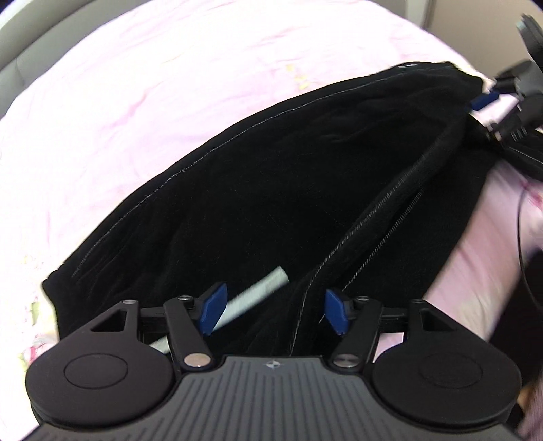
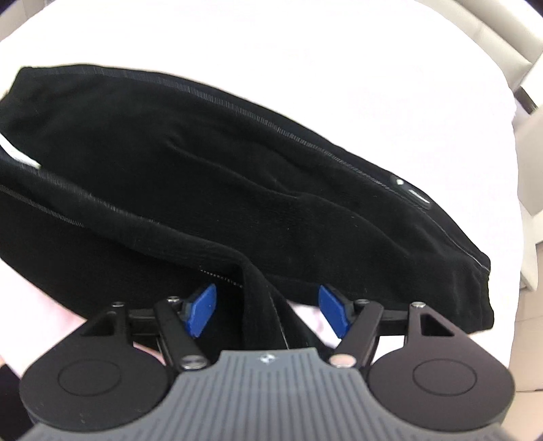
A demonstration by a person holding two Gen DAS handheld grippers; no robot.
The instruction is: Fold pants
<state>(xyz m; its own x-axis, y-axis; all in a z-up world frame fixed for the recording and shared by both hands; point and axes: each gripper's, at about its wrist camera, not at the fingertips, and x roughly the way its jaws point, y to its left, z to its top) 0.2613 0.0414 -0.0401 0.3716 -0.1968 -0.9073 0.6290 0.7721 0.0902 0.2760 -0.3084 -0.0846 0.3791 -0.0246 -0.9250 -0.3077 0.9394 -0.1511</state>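
Black pants (image 1: 271, 176) lie folded lengthwise on a pink bedsheet (image 1: 118, 95), with a stitched seam running diagonally. My left gripper (image 1: 275, 310) hovers open over the near end. A ridge of cloth and a white drawstring (image 1: 261, 293) lie between its blue pads, which do not press on them. At the far end a blue pad (image 1: 483, 100) of the other gripper shows. In the right wrist view the pants (image 2: 237, 169) stretch to the upper left. My right gripper (image 2: 268, 311) is open, and a raised fold of black cloth runs loose between its pads.
A grey padded bed frame (image 1: 20, 47) curves round the sheet's far edge; it also shows as the pale frame (image 2: 492, 30) at the top right. A thin black cable (image 1: 519, 220) hangs at the right edge. The sheet (image 2: 339, 84) looks washed out white beyond the pants.
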